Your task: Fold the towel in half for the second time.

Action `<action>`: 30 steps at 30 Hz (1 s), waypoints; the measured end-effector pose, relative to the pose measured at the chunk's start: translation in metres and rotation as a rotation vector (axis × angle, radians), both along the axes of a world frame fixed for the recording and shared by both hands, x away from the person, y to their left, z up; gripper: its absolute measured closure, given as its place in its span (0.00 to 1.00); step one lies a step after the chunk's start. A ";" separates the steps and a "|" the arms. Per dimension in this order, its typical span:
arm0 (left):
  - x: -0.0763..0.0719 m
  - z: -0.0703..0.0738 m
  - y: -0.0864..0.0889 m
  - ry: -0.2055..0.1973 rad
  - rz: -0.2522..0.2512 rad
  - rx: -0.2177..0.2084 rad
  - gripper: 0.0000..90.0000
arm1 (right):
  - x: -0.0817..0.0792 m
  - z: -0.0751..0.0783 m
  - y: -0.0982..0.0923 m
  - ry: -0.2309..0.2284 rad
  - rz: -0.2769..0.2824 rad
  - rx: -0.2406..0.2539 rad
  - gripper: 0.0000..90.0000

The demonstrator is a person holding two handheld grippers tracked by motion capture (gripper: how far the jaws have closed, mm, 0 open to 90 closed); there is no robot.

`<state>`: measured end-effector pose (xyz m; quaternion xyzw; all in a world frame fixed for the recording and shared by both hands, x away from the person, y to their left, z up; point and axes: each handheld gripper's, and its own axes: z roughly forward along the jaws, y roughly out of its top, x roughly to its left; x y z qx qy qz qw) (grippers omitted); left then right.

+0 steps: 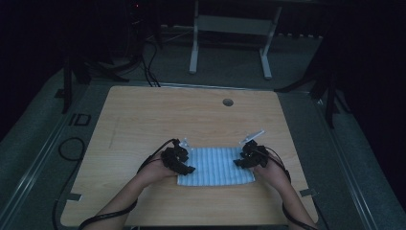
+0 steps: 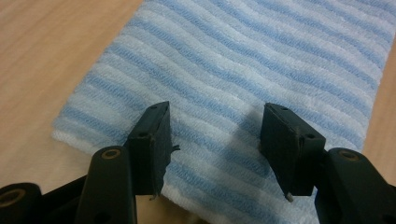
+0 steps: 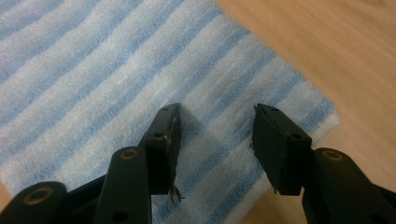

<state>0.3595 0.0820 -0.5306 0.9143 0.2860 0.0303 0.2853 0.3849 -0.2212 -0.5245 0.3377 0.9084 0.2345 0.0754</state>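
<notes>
A folded towel (image 1: 215, 165) with blue and white stripes lies flat near the front of the wooden table (image 1: 191, 110). My left gripper (image 1: 184, 163) is over the towel's left end and my right gripper (image 1: 244, 159) over its right end. In the left gripper view the towel (image 2: 243, 60) spreads under the left gripper (image 2: 215, 109), whose jaws stand apart above a corner. In the right gripper view the right gripper (image 3: 217, 109) stands open the same way over the towel (image 3: 93, 70) near its corner. Neither pair of pads presses on the cloth.
A round cable hole (image 1: 228, 102) sits near the table's far edge. Behind the table stands a white frame (image 1: 230, 28) on the dark floor. Black cables (image 1: 72, 148) lie on the floor at the left. Bare wood surrounds the towel.
</notes>
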 end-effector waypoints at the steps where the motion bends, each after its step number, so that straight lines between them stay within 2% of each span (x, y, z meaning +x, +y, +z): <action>1: 0.003 0.000 0.001 -0.003 0.003 0.006 0.48 | 0.003 0.000 0.002 0.002 -0.001 0.001 0.57; 10: 0.032 0.001 0.013 -0.002 0.060 0.017 0.48 | 0.025 -0.001 0.016 0.007 -0.019 0.008 0.56; 14: 0.039 0.001 0.015 -0.002 0.074 0.026 0.48 | 0.033 -0.001 0.020 0.011 -0.030 0.012 0.56; 21: 0.045 0.001 0.019 0.001 0.096 0.027 0.48 | 0.046 -0.001 0.027 0.010 -0.025 0.007 0.56; 27: 0.045 0.002 0.021 0.002 0.105 0.019 0.48 | 0.049 0.000 0.029 0.014 -0.029 0.009 0.55; 30: 0.043 0.005 0.023 0.005 0.108 -0.003 0.44 | 0.047 0.003 0.030 0.002 -0.016 0.021 0.47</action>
